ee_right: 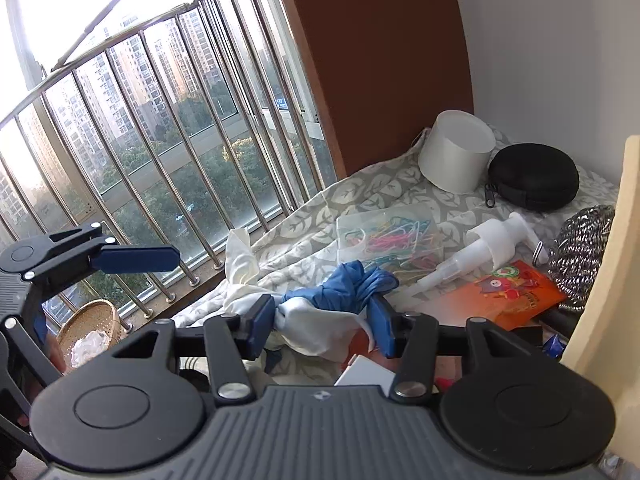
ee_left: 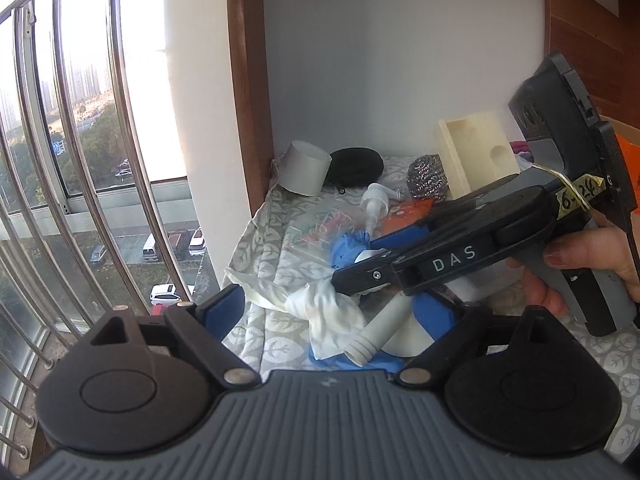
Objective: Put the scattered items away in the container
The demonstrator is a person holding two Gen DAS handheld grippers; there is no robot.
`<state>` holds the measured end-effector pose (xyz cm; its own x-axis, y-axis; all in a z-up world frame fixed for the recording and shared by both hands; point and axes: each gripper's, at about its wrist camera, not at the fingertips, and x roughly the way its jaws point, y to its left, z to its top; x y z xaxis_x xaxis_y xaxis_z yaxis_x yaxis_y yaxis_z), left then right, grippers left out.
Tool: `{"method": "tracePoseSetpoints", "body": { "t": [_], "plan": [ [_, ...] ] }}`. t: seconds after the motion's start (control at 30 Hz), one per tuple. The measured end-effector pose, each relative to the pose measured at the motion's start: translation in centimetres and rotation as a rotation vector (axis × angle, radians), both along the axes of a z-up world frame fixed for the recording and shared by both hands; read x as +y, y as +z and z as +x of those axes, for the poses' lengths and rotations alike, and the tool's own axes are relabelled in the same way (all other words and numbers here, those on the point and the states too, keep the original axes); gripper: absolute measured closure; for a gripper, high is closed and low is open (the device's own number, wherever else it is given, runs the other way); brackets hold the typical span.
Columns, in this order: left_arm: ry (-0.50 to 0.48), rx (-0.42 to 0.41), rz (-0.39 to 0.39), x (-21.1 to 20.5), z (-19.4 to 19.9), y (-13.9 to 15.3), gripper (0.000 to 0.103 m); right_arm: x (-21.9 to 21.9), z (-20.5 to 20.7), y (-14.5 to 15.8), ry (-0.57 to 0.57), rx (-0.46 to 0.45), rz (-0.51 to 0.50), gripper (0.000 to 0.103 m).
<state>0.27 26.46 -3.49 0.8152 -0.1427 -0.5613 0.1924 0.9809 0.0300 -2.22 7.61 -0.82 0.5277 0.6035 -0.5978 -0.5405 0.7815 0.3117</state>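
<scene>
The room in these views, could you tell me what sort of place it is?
Probably a high-rise flat's window nook: steel window bars facing apartment towers, and a leaf-print cloth strewn with household clutter.
</scene>
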Motion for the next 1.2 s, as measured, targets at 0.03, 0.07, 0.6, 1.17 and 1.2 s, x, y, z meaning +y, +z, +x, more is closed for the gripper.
{"method": "tracePoseSetpoints", "body": {
  "t": [0.03,0.07,0.6,1.17,1.2],
  "plan": [
    [0.001,0.002,0.007,0.1,-0.1,0.0,0.008,0.0,-0.1,0.0,-0.001,0.002,0.003,0.056],
    [0.002,-0.001,0.016,-0.3,-0.1,0.0,0.008,0.0,-0.3,0.0,0.0,0.002,0.001,0.056],
    [0.031,-0.053,0.043,-1.0,0.6,0.0,0.029,-0.9,-1.3,-0.4,-0.02,-0.013,-0.007,0.056],
    [-0.19,0.007,0.247,-6.9,0.6,-2.6,0.031,-0.8,-2.0,-0.6,-0.016,0.002,0.002,0.058],
    [-0.168,0.011,0.277,-7.1,0.8,-3.0,0.033,-0.9,-1.9,-0.8,-0.011,-0.003,-0.006,0.058]
  ]
}}
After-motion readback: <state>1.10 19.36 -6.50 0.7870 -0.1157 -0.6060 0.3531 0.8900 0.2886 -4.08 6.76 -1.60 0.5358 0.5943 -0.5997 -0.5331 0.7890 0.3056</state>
